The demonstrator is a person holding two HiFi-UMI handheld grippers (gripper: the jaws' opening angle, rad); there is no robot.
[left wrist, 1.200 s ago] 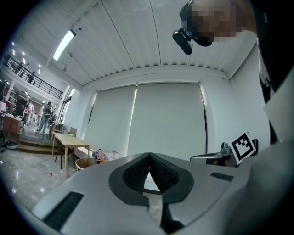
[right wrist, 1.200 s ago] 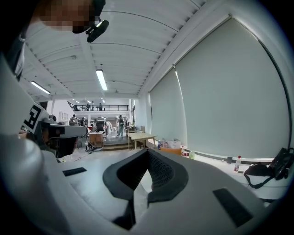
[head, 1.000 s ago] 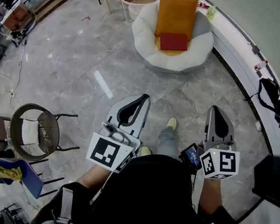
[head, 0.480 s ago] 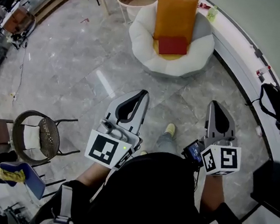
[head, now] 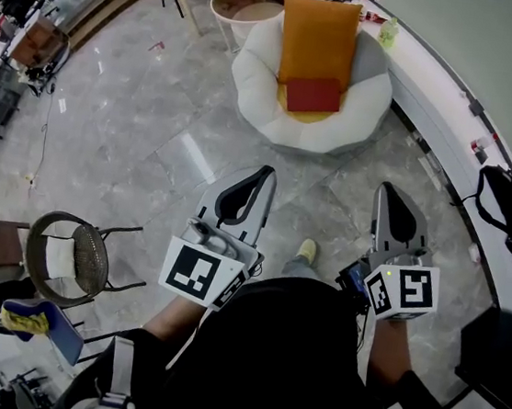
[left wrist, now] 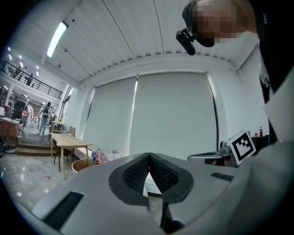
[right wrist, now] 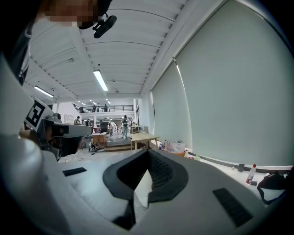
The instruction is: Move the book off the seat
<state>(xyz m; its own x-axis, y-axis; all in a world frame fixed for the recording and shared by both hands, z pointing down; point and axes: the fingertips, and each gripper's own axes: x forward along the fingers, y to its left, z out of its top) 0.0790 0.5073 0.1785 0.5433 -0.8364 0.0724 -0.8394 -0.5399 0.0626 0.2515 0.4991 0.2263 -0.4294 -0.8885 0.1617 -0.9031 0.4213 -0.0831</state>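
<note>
I'm standing in a big open hall, part lounge and part workshop. The grey stone-tile floor runs wide, with a round white seat and a wicker chair on it and a wooden table at its far edge. Long roller blinds cover tall windows, strip lights line the ceiling, and people walk below a railed gallery.
</note>
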